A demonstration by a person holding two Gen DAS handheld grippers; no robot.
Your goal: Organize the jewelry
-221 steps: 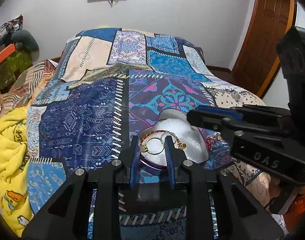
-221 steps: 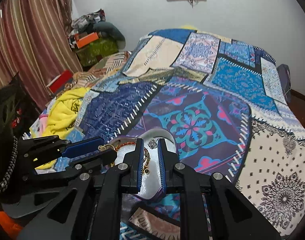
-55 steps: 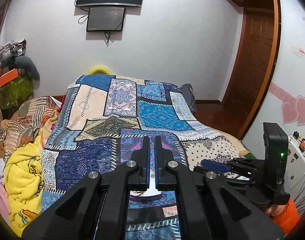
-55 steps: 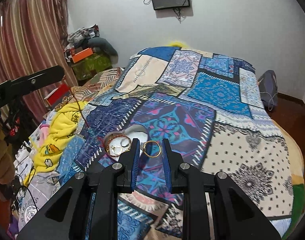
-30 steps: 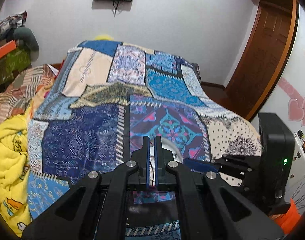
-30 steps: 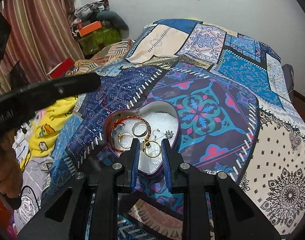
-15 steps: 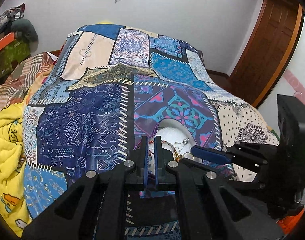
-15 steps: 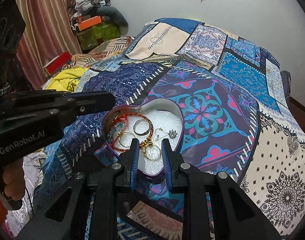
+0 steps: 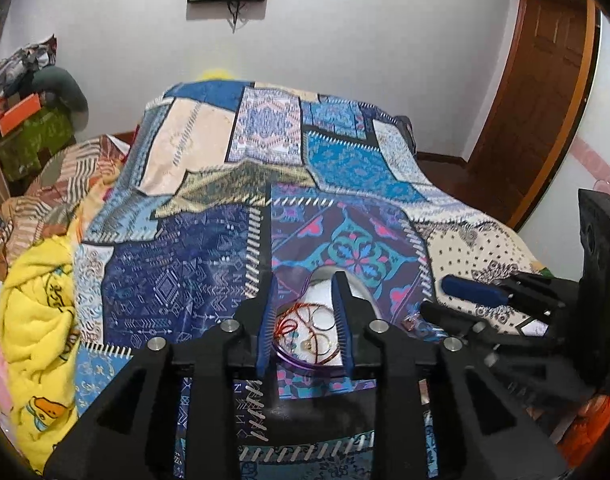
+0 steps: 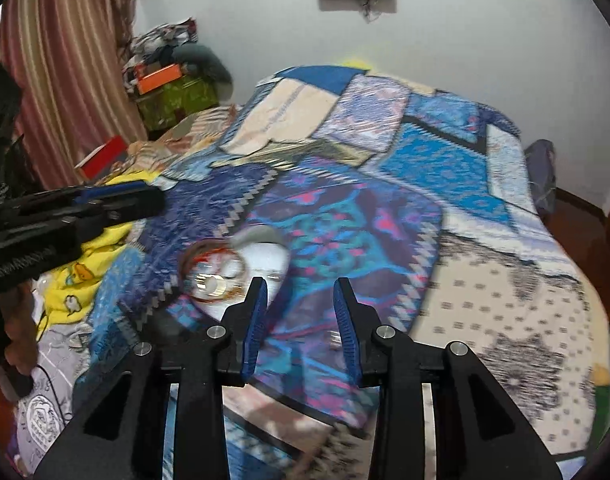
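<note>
Left wrist view: left gripper [image 9: 305, 312] over the patchwork bedspread [image 9: 177, 280], fingers parting, nothing clamped. Seen through the gap, the heart-shaped jewelry box [image 9: 317, 320] lies on the bed with a red-orange bangle [image 9: 293, 326] and gold rings in its white lining. Right gripper [image 9: 445, 298] reaches in from the right edge.

Right wrist view, motion-blurred: right gripper [image 10: 301, 312] fingers spreading, only bedspread [image 10: 485, 280] between them. Jewelry box [image 10: 241, 268] sits up-left of the fingertips. Left gripper [image 10: 113, 204] enters at left, held by a hand [image 10: 19, 320].
</note>
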